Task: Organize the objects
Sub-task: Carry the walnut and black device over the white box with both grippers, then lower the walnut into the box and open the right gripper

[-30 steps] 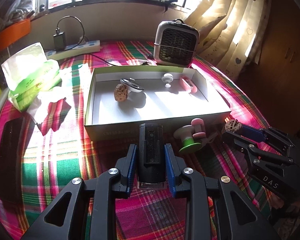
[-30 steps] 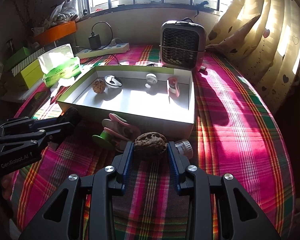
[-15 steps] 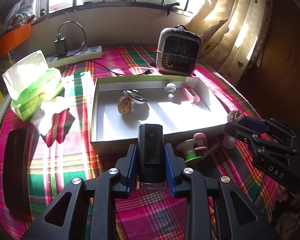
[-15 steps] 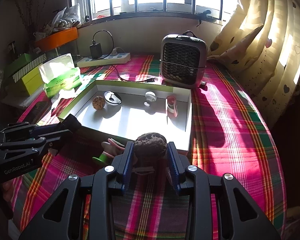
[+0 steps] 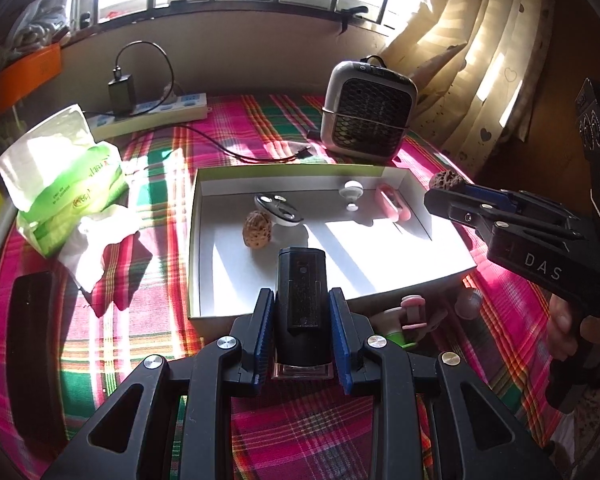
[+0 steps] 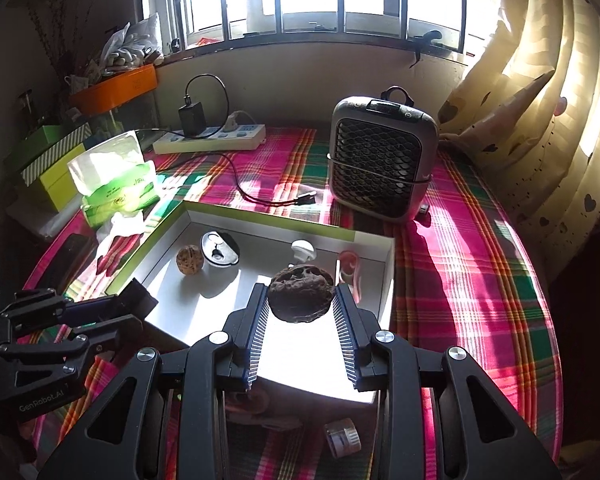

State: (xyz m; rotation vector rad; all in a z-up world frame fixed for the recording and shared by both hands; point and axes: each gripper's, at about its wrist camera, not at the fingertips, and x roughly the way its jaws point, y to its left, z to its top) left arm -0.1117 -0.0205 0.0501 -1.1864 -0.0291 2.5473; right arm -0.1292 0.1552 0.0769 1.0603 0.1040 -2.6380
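Both held things have risen from the cloth toward the box since the earlier frames: the dark walnut, a second ago low in front of the near wall, now hangs above the white floor, and the black block sits higher against the near rim. By my reading, both are in the carry step, with release into the box next.

That walnut is clamped between the ribbed pads of the right gripper, near the fingertips, bulging past them above and below. In the left view it shows at the tip of the right gripper, over the box's right wall. The block stands upright between the blue pads of the left gripper, clenched on its sides, its top poking beyond the tips over the near rim.

Inside the box lie a paler walnut, a white oval piece, a white knob and a pink clip. On the cloth before the near wall wait a green-and-pink spool and a small cap.
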